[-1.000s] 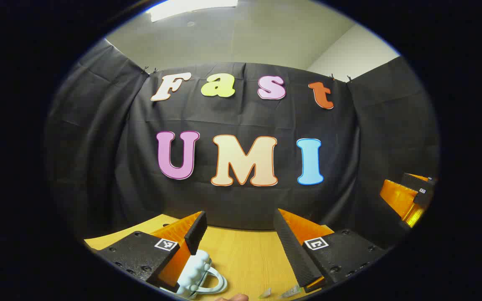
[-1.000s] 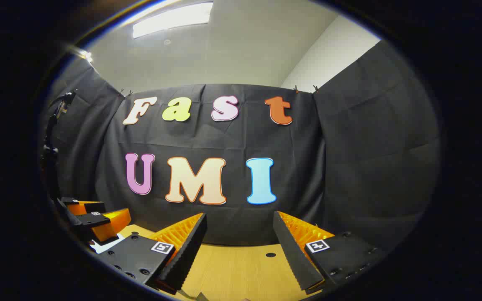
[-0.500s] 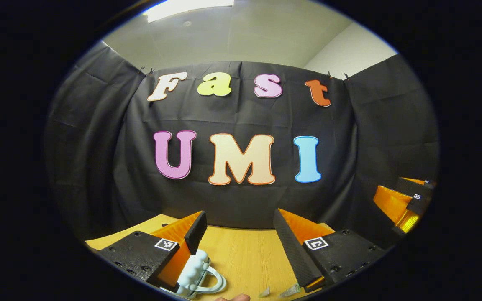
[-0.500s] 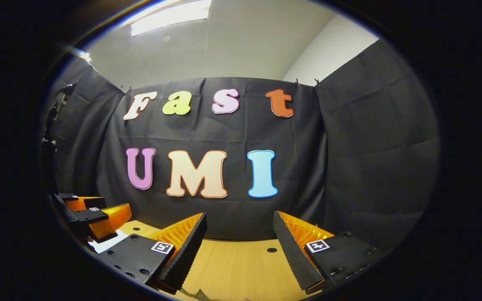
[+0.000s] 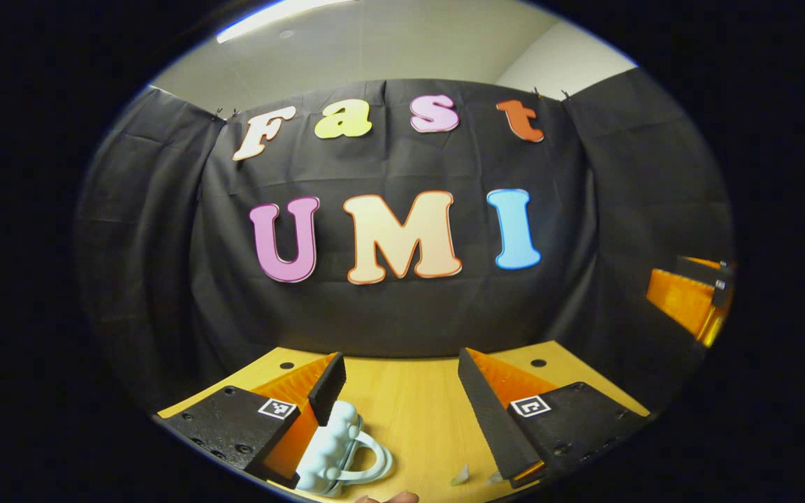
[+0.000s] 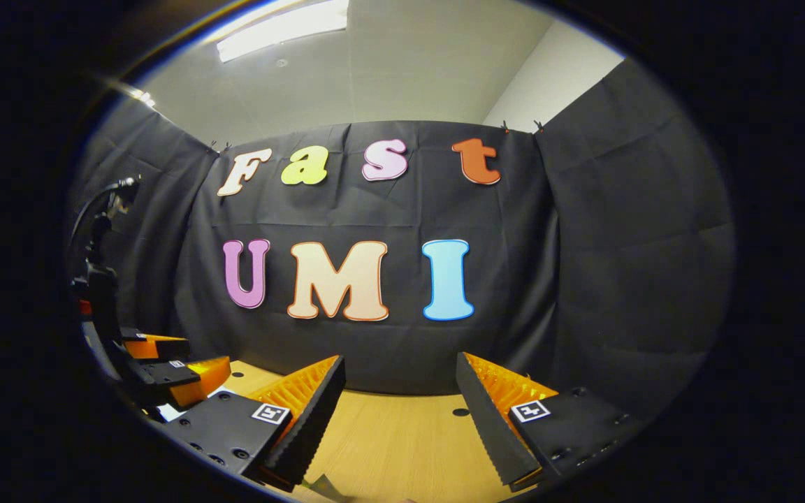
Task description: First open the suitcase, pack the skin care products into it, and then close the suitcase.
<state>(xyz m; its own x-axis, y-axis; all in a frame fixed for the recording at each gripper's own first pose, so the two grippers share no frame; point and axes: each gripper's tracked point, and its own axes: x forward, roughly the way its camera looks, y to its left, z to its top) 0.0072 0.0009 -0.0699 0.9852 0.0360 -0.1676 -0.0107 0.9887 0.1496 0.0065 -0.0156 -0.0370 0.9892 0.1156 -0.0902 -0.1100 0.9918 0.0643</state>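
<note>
Both hand-held grippers, left [image 5: 402,405] and right [image 6: 400,409], gape wide and empty; drop toward the white suitcase [image 5: 336,454] on the counter [image 5: 409,412], approach slow

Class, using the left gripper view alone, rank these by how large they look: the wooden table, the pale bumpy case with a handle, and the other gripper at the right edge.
1. Wooden table.
2. Pale bumpy case, partly hidden by a finger.
3. Other gripper, cut off at the edge.
The last two look similar; the case lies nearer the camera, so their order is unsure.
</note>
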